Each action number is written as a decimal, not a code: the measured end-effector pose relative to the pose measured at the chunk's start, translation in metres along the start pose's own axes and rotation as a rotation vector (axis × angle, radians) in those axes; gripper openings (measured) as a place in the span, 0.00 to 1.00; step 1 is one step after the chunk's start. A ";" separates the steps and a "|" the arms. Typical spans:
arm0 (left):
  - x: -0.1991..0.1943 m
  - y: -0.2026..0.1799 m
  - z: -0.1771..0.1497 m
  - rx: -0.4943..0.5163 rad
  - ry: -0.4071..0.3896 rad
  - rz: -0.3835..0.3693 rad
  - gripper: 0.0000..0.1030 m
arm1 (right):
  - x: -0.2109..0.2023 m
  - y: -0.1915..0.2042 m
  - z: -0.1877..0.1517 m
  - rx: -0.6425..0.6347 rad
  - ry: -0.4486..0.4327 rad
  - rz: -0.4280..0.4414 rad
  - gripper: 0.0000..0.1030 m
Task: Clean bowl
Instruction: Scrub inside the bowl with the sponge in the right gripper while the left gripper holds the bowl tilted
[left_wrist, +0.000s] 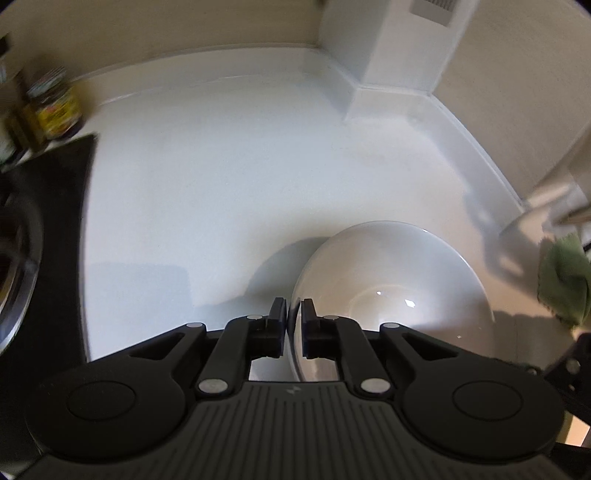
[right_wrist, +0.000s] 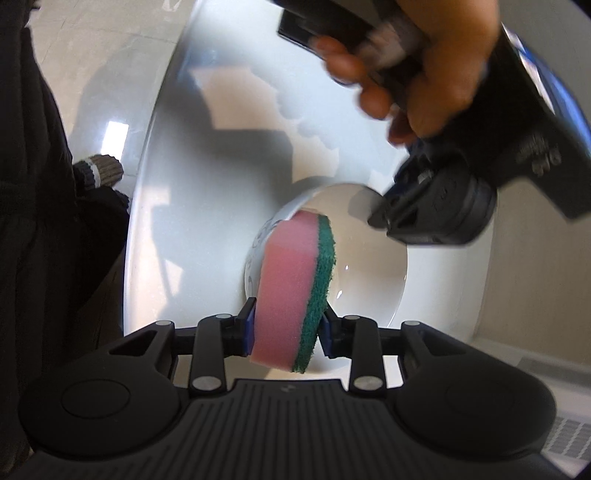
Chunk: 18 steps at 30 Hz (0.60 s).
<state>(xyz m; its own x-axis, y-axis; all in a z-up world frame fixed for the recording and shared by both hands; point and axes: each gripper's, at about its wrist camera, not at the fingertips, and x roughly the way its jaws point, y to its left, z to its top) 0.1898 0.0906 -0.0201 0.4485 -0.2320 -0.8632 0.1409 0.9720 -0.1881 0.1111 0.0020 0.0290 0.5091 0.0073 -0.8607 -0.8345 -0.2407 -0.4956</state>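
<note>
A white bowl (left_wrist: 391, 295) stands on the white counter (left_wrist: 221, 184). My left gripper (left_wrist: 294, 314) is shut on the bowl's near rim, one finger inside and one outside. In the right wrist view the bowl (right_wrist: 369, 273) lies below my right gripper (right_wrist: 286, 325), which is shut on a pink sponge with a green scouring side (right_wrist: 295, 284). The sponge hangs over the bowl's rim. The left gripper's body (right_wrist: 443, 206) and the hand on it show at the bowl's far side. The sponge's green side (left_wrist: 565, 280) shows blurred at the right edge of the left wrist view.
A black cooktop (left_wrist: 48, 221) with a metal pan rim lies at the left. Jars (left_wrist: 55, 107) stand at the back left. A white block (left_wrist: 388, 48) fills the back corner by the wall. The counter's front edge (right_wrist: 147, 147) and the floor beyond it are to the left in the right wrist view.
</note>
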 end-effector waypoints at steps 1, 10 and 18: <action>-0.005 0.002 -0.006 -0.027 -0.004 -0.001 0.06 | 0.000 -0.002 -0.001 -0.002 0.002 -0.004 0.28; -0.005 -0.011 -0.014 0.011 0.009 0.053 0.09 | -0.003 -0.016 -0.003 -0.052 0.003 -0.020 0.28; 0.013 -0.015 0.017 0.185 0.067 0.010 0.06 | -0.011 -0.015 -0.011 -0.193 0.000 -0.030 0.28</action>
<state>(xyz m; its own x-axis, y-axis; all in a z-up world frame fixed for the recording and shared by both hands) 0.2081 0.0728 -0.0204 0.3916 -0.2135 -0.8950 0.2991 0.9494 -0.0956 0.1207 -0.0051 0.0470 0.5333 0.0179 -0.8458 -0.7628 -0.4222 -0.4899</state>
